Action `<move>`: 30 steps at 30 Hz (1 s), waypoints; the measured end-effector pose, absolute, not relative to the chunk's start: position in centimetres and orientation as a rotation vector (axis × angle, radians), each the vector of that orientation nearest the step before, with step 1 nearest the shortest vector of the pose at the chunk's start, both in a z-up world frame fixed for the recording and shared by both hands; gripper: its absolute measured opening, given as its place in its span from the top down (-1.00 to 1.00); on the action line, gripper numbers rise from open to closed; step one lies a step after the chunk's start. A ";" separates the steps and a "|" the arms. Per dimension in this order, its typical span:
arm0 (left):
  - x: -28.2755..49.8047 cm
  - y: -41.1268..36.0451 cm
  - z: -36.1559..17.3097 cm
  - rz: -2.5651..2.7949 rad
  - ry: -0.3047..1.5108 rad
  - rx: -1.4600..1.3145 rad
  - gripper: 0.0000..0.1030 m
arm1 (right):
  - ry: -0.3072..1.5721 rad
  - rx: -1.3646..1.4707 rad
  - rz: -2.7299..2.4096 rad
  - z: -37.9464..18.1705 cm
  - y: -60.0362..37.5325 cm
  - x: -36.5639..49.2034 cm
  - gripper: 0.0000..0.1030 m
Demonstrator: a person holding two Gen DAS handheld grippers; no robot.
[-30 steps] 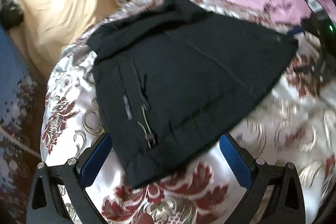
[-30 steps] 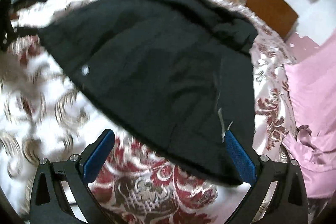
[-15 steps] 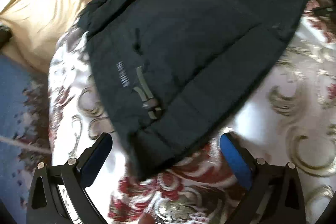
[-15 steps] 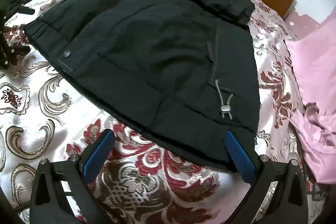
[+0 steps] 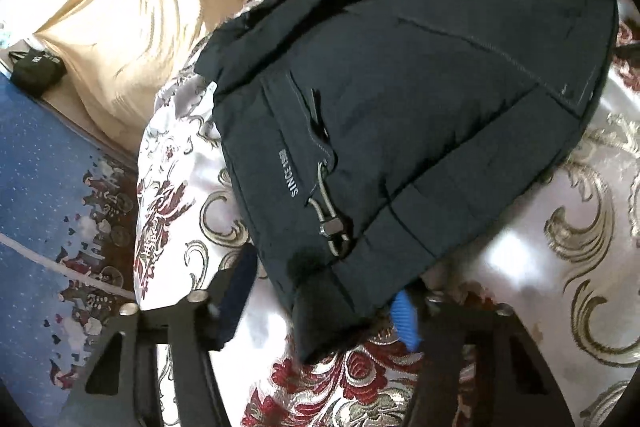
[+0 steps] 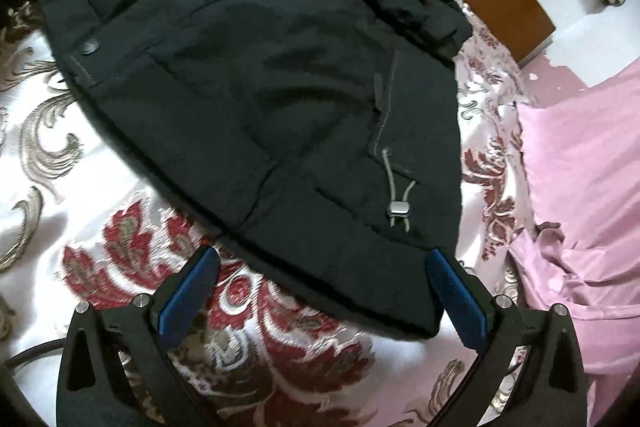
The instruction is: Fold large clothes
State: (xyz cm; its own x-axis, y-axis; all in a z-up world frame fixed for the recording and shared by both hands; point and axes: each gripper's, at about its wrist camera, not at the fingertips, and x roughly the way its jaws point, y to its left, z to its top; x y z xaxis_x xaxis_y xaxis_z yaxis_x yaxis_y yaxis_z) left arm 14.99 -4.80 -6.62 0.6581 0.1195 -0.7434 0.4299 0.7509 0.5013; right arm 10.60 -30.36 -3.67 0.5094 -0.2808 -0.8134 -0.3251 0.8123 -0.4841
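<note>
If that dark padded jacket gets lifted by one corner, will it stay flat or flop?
Probably flop: the dark jacket is soft cloth lying in folds, so the rest would hang down. Its quilted padding looks thick, so it may feel bulky and sag slowly. The shiny patterned bedspread beneath looks smooth, so the jacket could slide when tugged. The left gripper is closing around its corner.

Right gripper (image 6: 320, 291) fingers spread, straddling black jacket (image 6: 260, 87) hem.

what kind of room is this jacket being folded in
Most likely a bedroom at home. The dark jacket lies on a bed under a satin floral bedspread, with a wooden headboard at the far end and pink bedding beside it.
</note>
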 end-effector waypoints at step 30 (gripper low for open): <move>5.6 -0.7 2.9 -0.283 0.721 0.376 0.80 | 0.845 -0.545 0.097 5.8 -29.6 -1.1 0.92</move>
State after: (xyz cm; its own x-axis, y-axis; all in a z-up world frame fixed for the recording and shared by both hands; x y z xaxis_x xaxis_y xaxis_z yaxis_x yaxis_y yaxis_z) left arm 5.65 -0.65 2.86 0.7180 -0.1219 -0.6852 0.3766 0.8960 0.2352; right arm -1.10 -29.61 5.77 0.6680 -0.1301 -0.7327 -0.2922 0.8596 -0.4191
